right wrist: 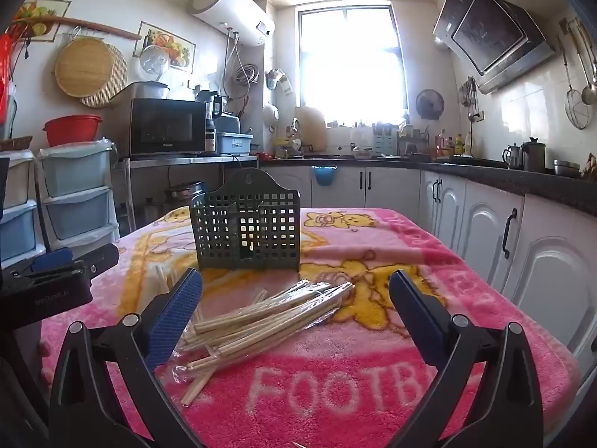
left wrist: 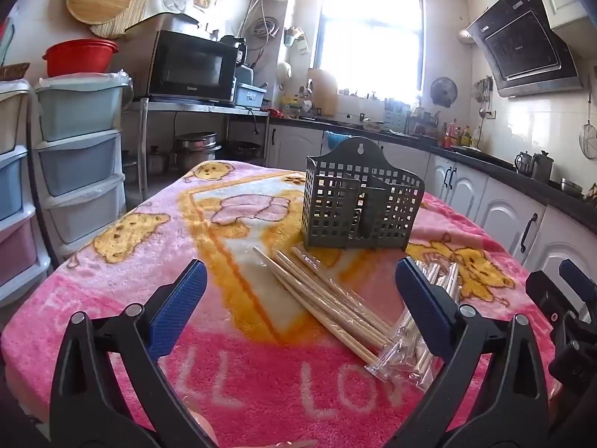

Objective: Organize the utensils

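A grey-green perforated utensil holder (left wrist: pixel 360 205) stands upright on the pink blanket-covered table (left wrist: pixel 149 261); it also shows in the right wrist view (right wrist: pixel 246 231). Bare wooden chopsticks (left wrist: pixel 321 295) lie in front of it, beside plastic-wrapped chopsticks (left wrist: pixel 414 339). The wrapped pile (right wrist: pixel 261 317) lies between my right fingers. My left gripper (left wrist: pixel 300 291) is open and empty, above the table over the chopsticks. My right gripper (right wrist: pixel 294 304) is open and empty, just behind the wrapped pile. The right gripper shows at the right edge of the left view (left wrist: pixel 567 298).
Stacked plastic drawers (left wrist: pixel 78 149) stand left of the table. A microwave (left wrist: pixel 192 67) sits on a metal shelf behind. White cabinets and a dark counter (right wrist: pixel 503 183) run along the right. The left gripper's body (right wrist: pixel 48 280) sits at the table's left.
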Tool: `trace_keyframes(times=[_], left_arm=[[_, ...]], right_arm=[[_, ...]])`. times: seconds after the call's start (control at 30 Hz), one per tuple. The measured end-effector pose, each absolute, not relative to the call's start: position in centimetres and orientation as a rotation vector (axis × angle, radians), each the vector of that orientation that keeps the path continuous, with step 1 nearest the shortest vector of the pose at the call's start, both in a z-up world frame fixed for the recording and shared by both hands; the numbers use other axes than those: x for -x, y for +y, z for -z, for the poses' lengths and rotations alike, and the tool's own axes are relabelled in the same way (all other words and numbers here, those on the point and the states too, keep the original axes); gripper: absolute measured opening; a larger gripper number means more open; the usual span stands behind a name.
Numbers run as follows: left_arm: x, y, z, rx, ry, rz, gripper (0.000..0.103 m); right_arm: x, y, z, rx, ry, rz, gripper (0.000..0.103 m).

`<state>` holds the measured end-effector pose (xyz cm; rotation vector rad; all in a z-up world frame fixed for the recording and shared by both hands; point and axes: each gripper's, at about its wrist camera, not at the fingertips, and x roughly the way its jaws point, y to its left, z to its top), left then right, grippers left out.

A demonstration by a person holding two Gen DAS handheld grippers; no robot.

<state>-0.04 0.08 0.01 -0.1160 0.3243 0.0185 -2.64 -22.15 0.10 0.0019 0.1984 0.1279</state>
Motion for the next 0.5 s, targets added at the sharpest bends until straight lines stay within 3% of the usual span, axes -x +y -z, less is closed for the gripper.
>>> trace_keyframes(times=[0.5], left_arm=[[0.07,0.24,-0.03,0.125,0.331,-0.017,0.093]], right_arm=[[2.78,-22.24,-0.25,0.010,0.189,-0.126,0.097]])
